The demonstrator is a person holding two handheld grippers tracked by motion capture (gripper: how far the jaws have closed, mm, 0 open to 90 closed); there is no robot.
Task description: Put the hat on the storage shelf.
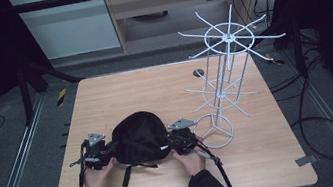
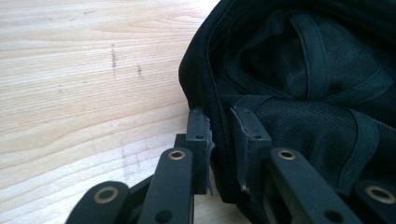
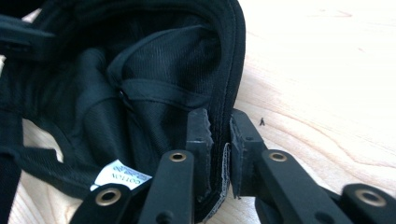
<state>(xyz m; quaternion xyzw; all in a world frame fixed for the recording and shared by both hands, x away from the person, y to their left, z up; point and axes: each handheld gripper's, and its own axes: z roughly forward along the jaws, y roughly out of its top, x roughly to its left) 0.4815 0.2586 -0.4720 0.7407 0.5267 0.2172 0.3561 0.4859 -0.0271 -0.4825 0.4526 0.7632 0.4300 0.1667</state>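
From the high view, your left tongs (image 1: 105, 151) and right tongs (image 1: 174, 140) sit at opposite sides of the black cap (image 1: 139, 137), which lies near the front of the tabletop (image 1: 118, 88), between your hands. The white wire rack (image 1: 224, 71) stands just beside your right tongs, its ring base close to that hand. Behind the cap and to its left the tabletop is bare wood; the front edge runs close under your wrists.

In the left gripper view, your left tongs (image 2: 219, 135) are narrow, pinching the cap (image 2: 303, 79) at its rim, with open wood on the side away from the cap.

In the right gripper view, your right tongs (image 3: 219, 135) are narrow too, clamped on the cap's (image 3: 159, 84) rim near the white label (image 3: 120, 176), bare wood on the outer side.
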